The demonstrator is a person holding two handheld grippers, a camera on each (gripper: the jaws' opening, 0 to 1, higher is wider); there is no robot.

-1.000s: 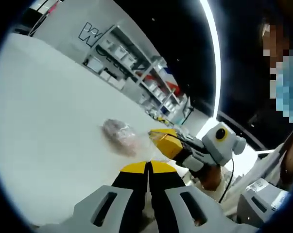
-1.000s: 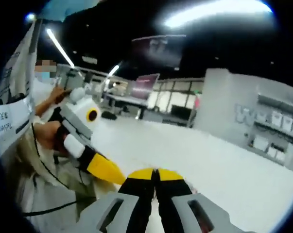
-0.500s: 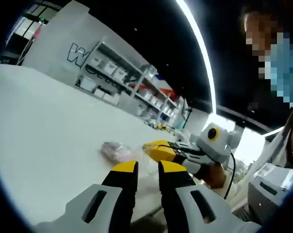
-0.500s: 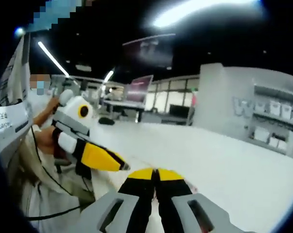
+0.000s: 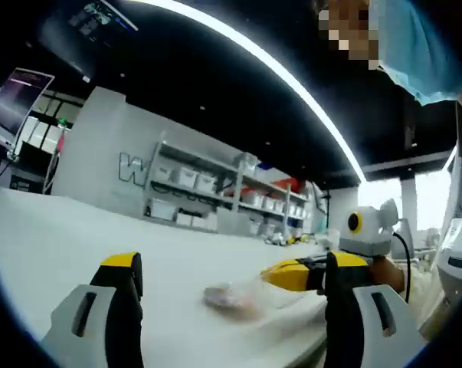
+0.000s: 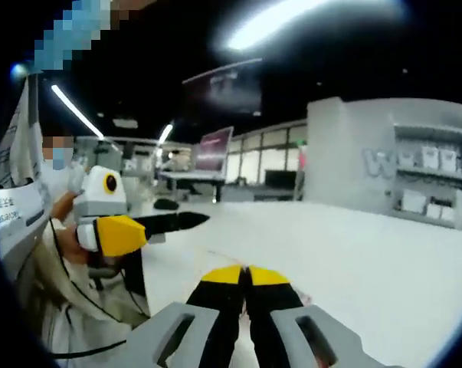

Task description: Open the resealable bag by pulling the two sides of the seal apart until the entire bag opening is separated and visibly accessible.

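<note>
Lab or showroom workspace
White table (image 5: pixel 39 238); far shelving (image 5: pixel 215 195) with white bins; screens (image 6: pixel 215 149); ceiling strip lights (image 5: pixel 292 84).

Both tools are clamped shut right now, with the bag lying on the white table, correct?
Not quite. The left gripper view shows the left tool wide open, its jaws far apart. The right tool is shut, and the bag does lie on the white table.

right claw (image 6: pixel 246 274): yellow-tipped jaws pressed together, rising from the bottom | left claw (image 6: pixel 173 222): at left, jaws spread wide, held in a person's hand (image 6: pixel 66 205) | white surface (image 6: pixel 384 261): stretches out ahead of both | shelves (image 6: pixel 430 207): far right, against a grey wall
</note>
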